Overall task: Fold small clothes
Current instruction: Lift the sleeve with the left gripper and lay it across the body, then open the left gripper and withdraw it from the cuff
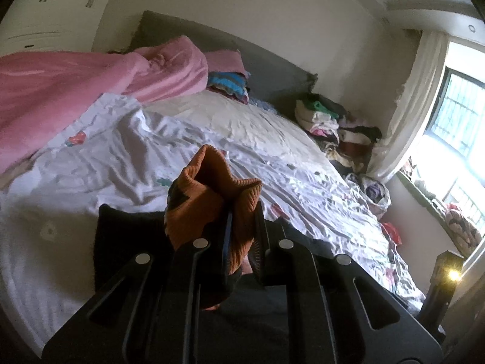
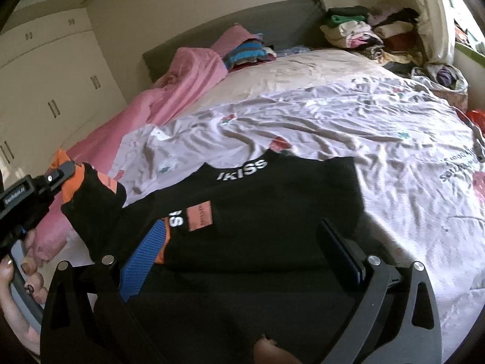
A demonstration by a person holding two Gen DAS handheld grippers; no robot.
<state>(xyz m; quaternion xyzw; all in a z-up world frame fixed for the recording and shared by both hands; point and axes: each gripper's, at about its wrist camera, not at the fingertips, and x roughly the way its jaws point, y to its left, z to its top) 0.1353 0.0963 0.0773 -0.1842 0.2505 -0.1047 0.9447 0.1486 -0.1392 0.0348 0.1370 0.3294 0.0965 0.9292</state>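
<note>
A small black top (image 2: 272, 200) with white "KISS" lettering and orange trim lies spread on the white bed sheet (image 2: 379, 139). My left gripper (image 1: 242, 212) is shut on the top's orange ribbed sleeve cuff (image 1: 209, 194), which sticks up between the fingers. In the right wrist view that left gripper (image 2: 65, 170) holds the sleeve lifted at the top's left side, with a hand on its handle. My right gripper (image 2: 242, 254) hovers wide open over the near hem of the top, nothing between its pads; its blue pad (image 2: 142, 261) sits by an orange edge.
A pink blanket (image 1: 75, 91) is bunched along the left of the bed. Striped folded cloth (image 1: 227, 82) rests at the grey headboard. A heap of clothes (image 1: 333, 124) and a plastic bag (image 1: 376, 191) fill the far right side by the window. Wardrobe doors (image 2: 45, 91) stand left.
</note>
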